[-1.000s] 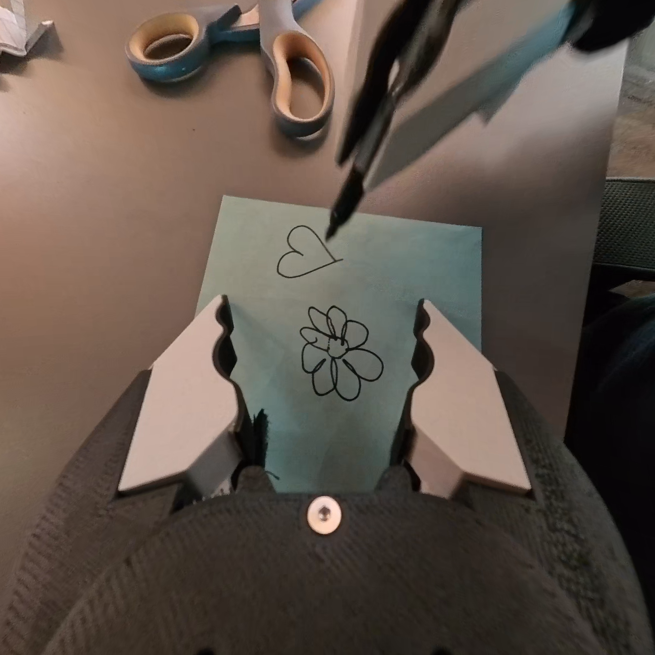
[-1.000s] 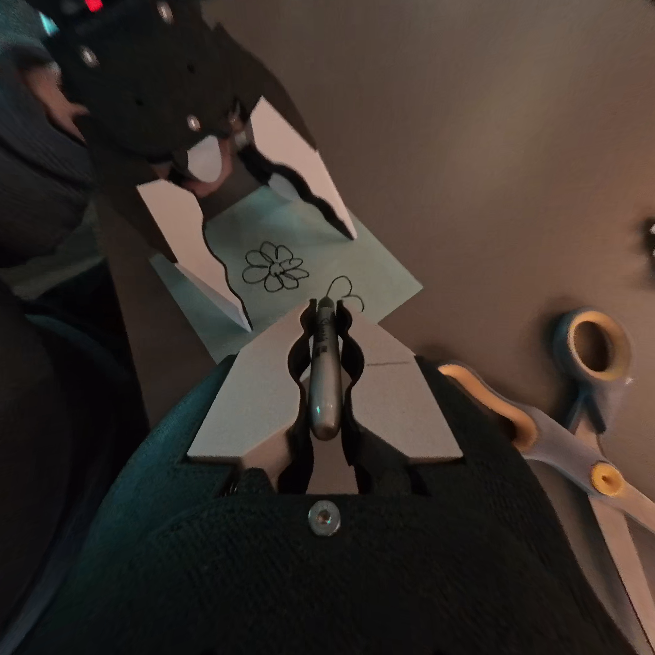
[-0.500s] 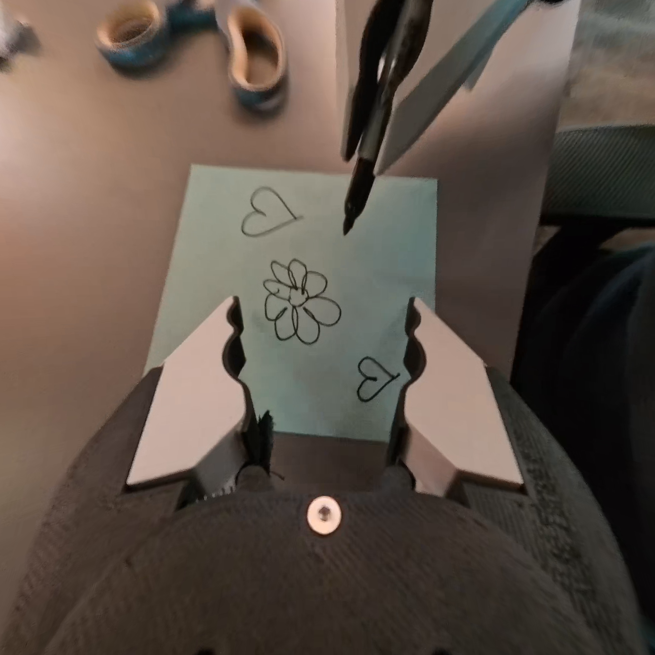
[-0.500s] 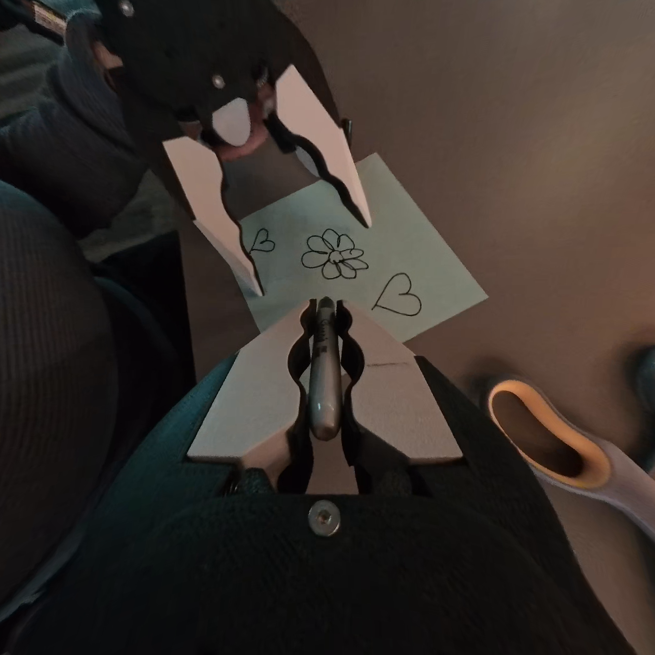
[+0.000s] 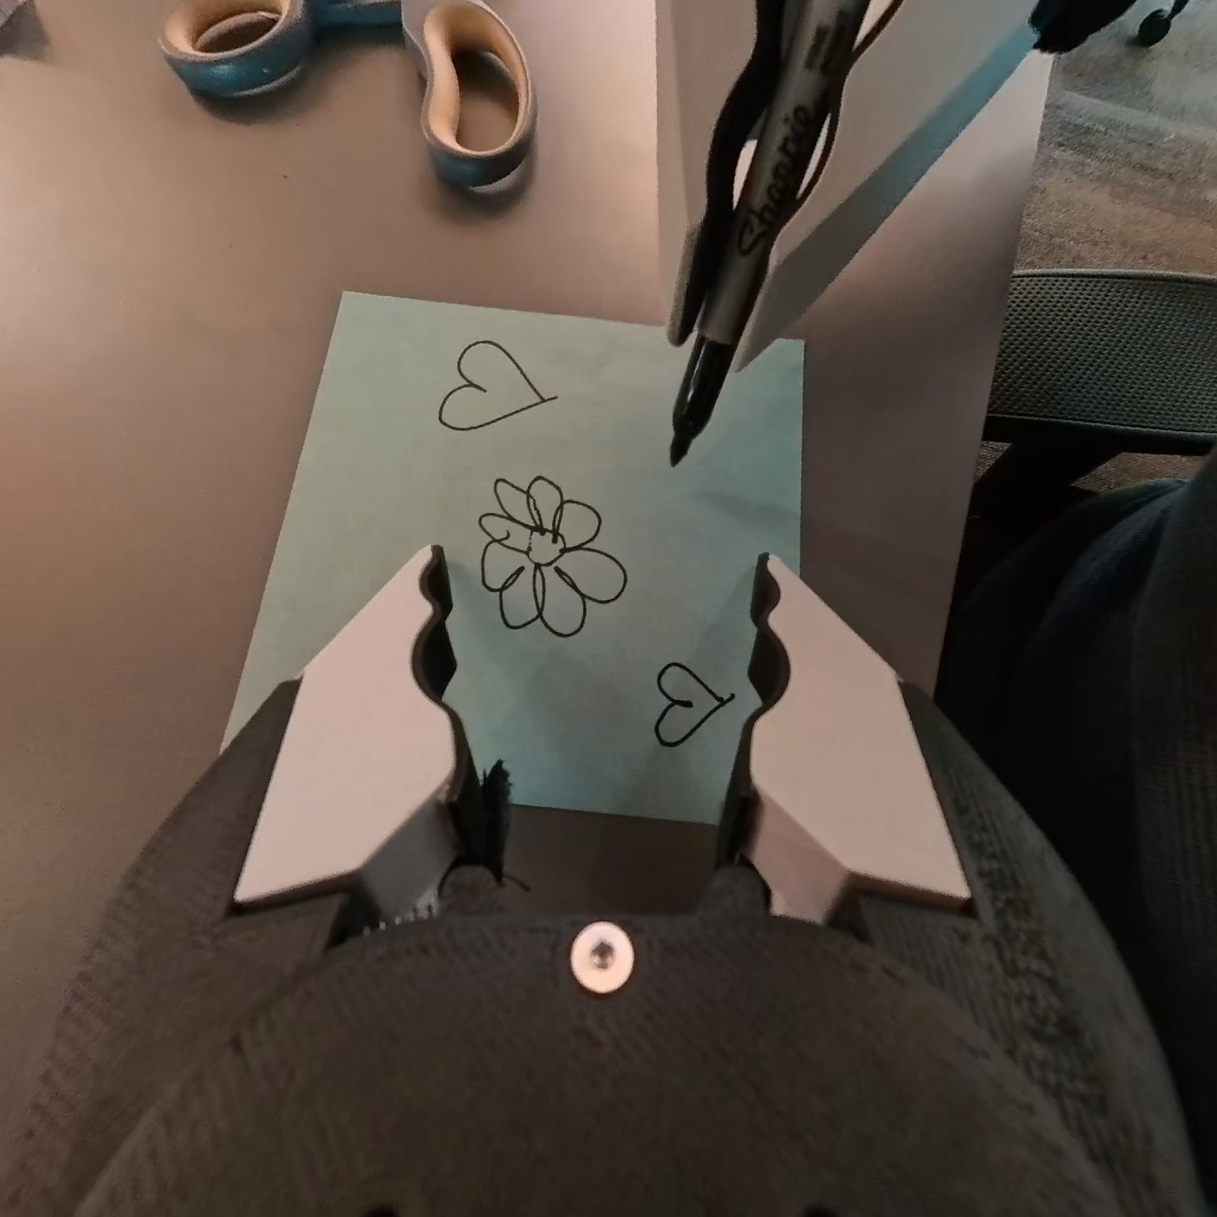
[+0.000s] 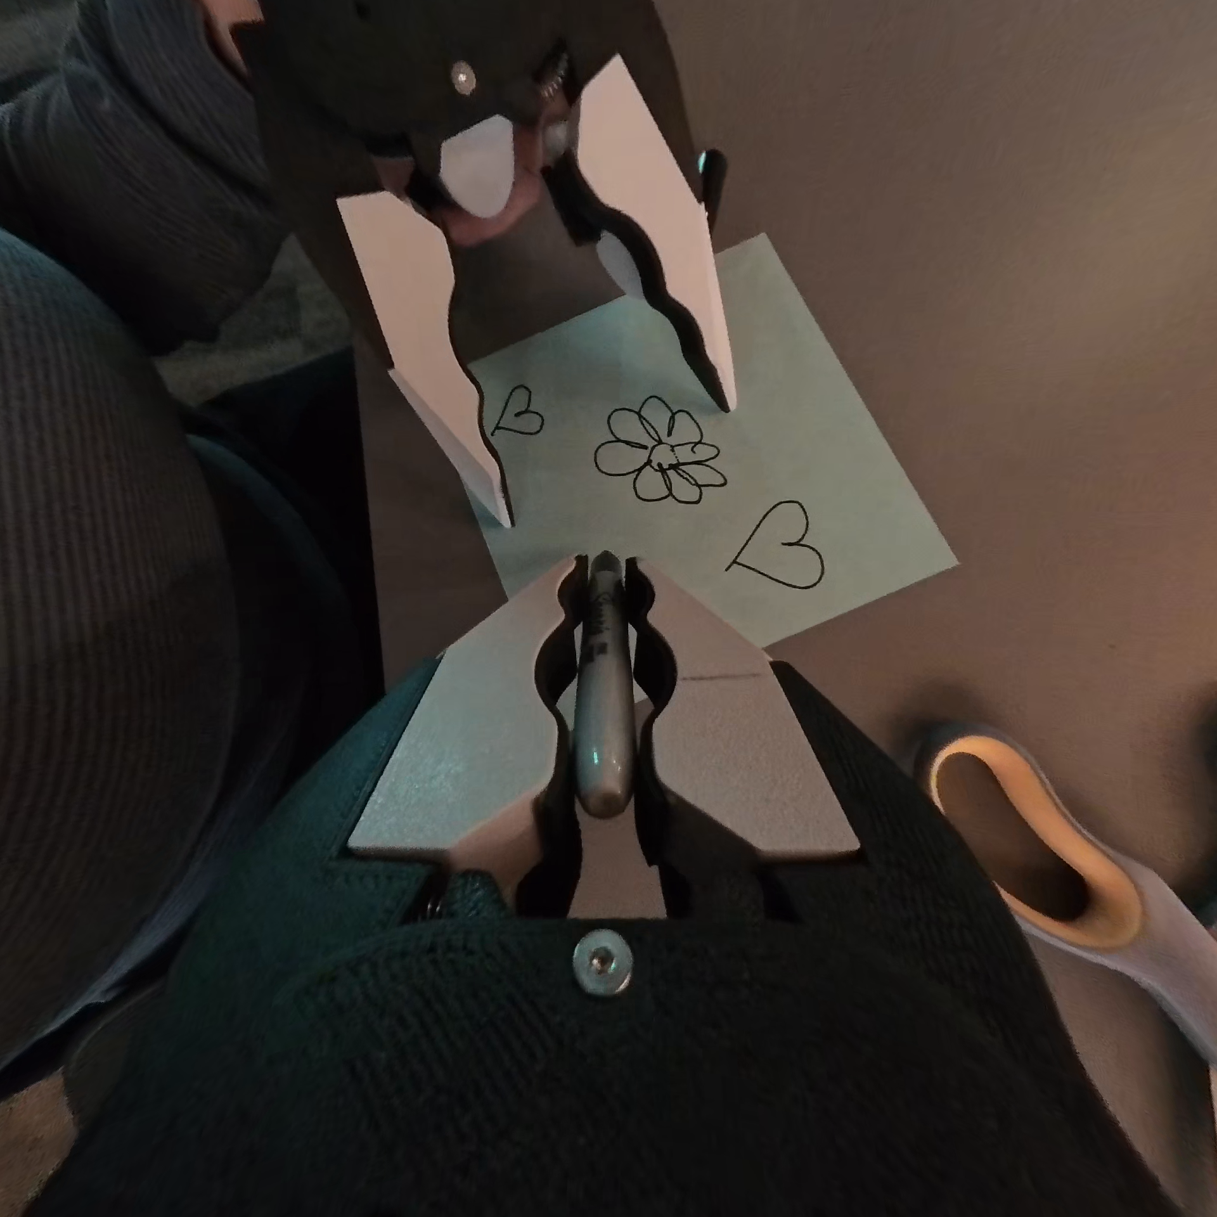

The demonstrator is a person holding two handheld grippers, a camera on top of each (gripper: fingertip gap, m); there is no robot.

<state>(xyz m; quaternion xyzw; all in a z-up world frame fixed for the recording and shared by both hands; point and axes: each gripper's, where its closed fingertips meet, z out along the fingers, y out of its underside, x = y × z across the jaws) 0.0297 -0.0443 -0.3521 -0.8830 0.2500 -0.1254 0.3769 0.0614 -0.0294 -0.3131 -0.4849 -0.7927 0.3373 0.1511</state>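
- Since a second ago: left claw [image 5: 596, 560] pulled back toward the near edge of the light-blue square paper sheet [image 5: 724, 540], so the small heart by the near corner is now in view; its jaws stand a bit narrower. Pen tip moved off the far heart's point over to the sheet's far right area.
- Left claw: wide, nothing between the pads, white fingers [image 5: 369, 711] straddling the near half of the sheet. From the right wrist view its fingertips sit at or just above the paper; contact can't be told.
- Between its fingers on the sheet: small black-ink heart [image 5: 688, 708] near the right finger, then a flower drawing [image 5: 550, 566] just past the tips.
- Right claw [image 6: 606, 566]: clamped on a grey-barrelled black marker pen [image 6: 602, 711], both pads pressed on the barrel, tip pointing at the sheet.
- In the left wrist view the pen tip [image 5: 678, 451] is over bare paper right of the flower; touching or hovering can't be told.
- Larger heart [image 5: 490, 388] at the sheet's far left.
- Farther out on the brown worktop [image 5: 164, 329]: scissors with blue-grey handles and tan inner loops [image 5: 474, 99], well apart from the sheet.
- Right edge: dark ribbed clothing of the person [image 5: 1086, 658].
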